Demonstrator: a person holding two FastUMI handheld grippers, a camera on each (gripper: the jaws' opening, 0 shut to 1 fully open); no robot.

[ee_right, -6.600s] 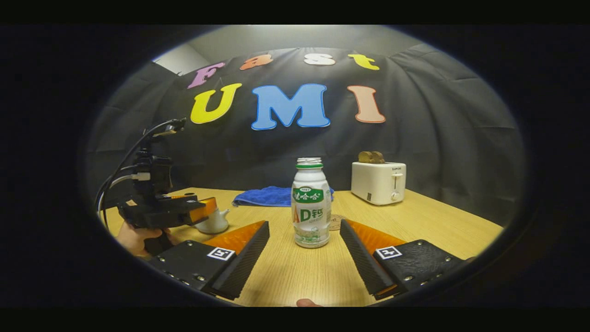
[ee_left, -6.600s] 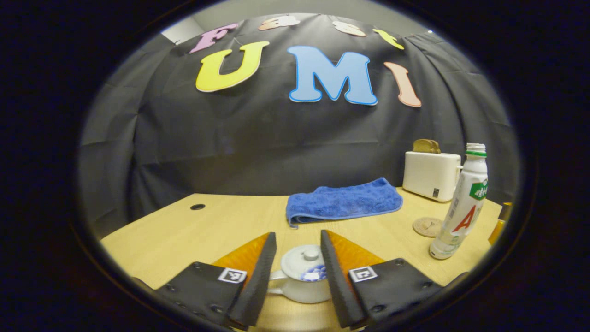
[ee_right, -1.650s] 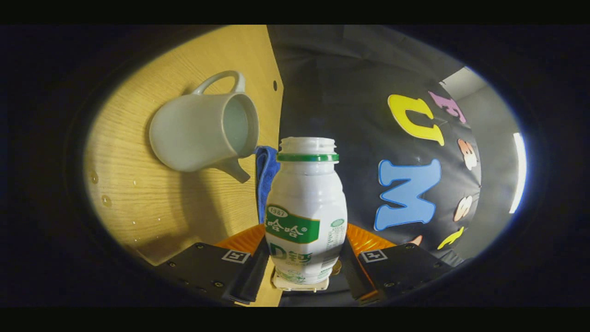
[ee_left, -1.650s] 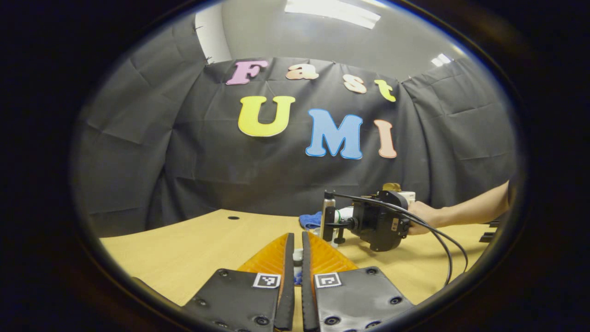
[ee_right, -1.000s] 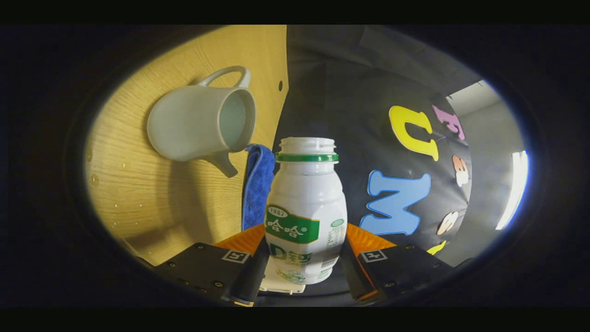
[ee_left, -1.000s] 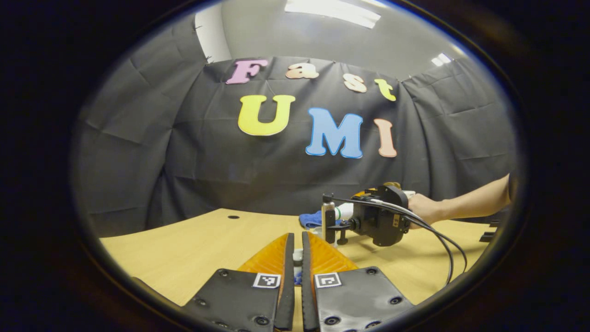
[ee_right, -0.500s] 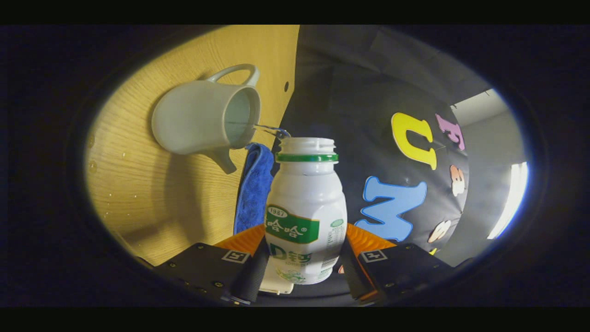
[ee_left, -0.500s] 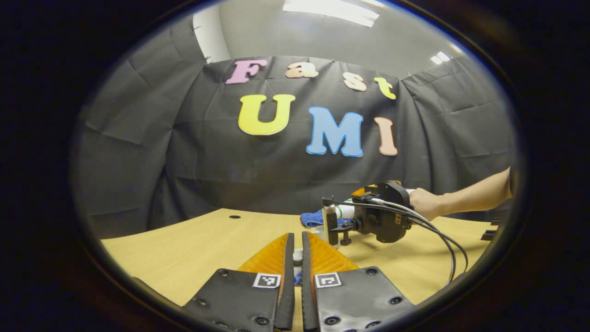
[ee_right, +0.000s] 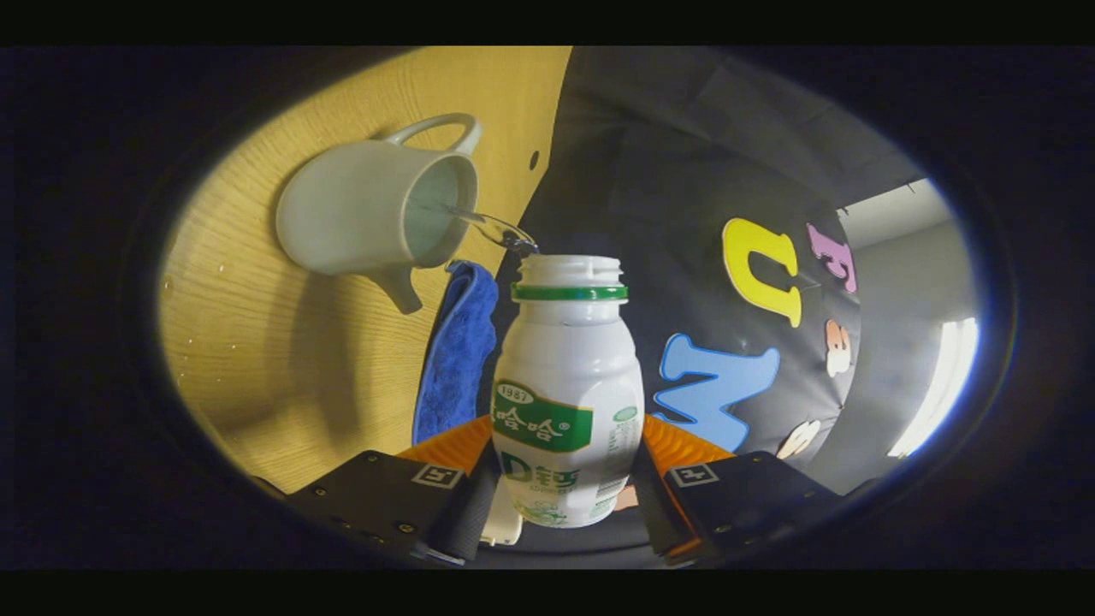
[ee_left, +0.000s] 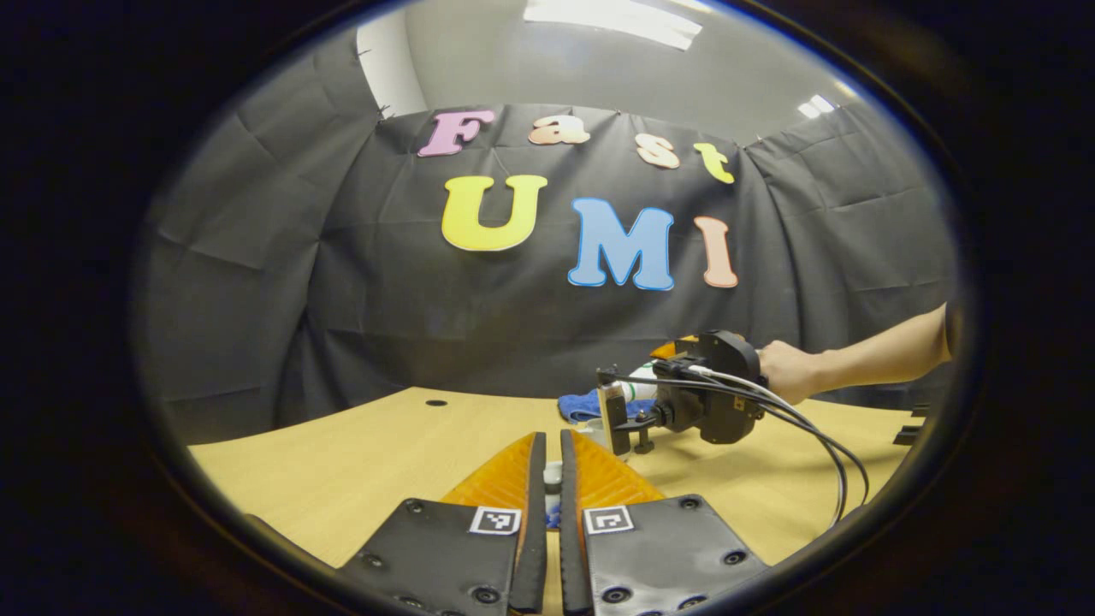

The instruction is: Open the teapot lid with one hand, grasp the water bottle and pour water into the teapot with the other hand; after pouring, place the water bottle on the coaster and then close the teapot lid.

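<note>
Water bottle (ee_right: 567,385) sits clamped between my right gripper (ee_right: 560,492) jaws, one finger pressed on each side of its lower body, its open neck pointing away from the camera. I have it tipped on its side, so in the right gripper view the desk (ee_right: 282,376) stands like a wall at the left. A thin stream of water (ee_right: 483,227) leaves the bottle's mouth and arcs into the open teapot (ee_right: 368,218), which stands on the desk with its handle far and its spout toward the blue towel (ee_right: 453,351).

My left gripper (ee_left: 547,513) has its jaws drawn together on the teapot lid (ee_left: 553,472), a small white piece showing in the narrow slit between the fingers, held above the desk. In the left gripper view I also see the right gripper to the right, farther off, a hand (ee_left: 783,372) holding it with the bottle lying level.

Compared with half a second ago, the stream is fuller and reaches deeper into the teapot; a second ago no water was running at all. The left gripper has kept its place.
</note>
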